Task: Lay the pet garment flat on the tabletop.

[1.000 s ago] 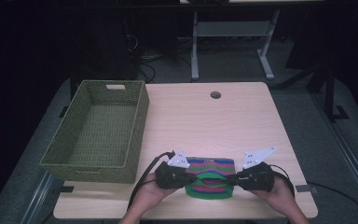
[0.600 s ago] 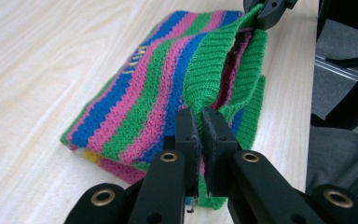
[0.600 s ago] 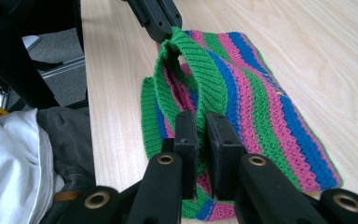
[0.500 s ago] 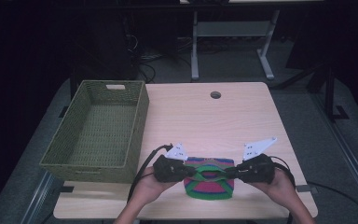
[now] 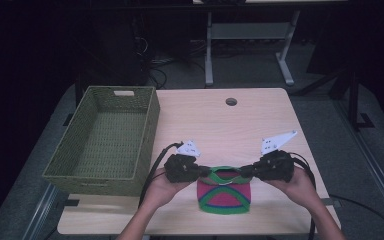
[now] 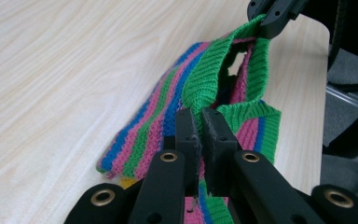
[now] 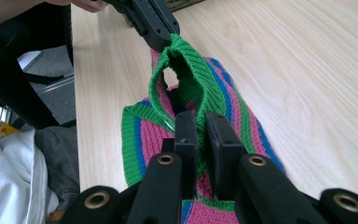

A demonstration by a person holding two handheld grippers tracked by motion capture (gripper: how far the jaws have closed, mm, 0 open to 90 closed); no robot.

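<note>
A small knitted garment (image 5: 224, 192) in pink, green and blue stripes hangs between both grippers near the table's front edge, its lower part lying on the wood. My left gripper (image 5: 207, 173) is shut on the left end of its green ribbed collar (image 6: 204, 84). From the other side my right gripper (image 5: 241, 172) is shut on the collar's right end (image 7: 193, 79). The collar gapes open between them. In the left gripper view the other gripper's jaws pinch the far end of the collar at top right; the right gripper view shows the same at top.
A green woven basket (image 5: 60, 167) stands on the left part of the table, nothing visible inside. A round cable hole (image 5: 231, 101) sits near the far edge. Cables trail from both grippers toward the person. Bare wood lies beyond the garment.
Both grippers have risen and drawn slightly apart, lifting the garment's collar. The garment, folded flat a second ago, now hangs stretched downward with its body unfolding toward the front edge.
</note>
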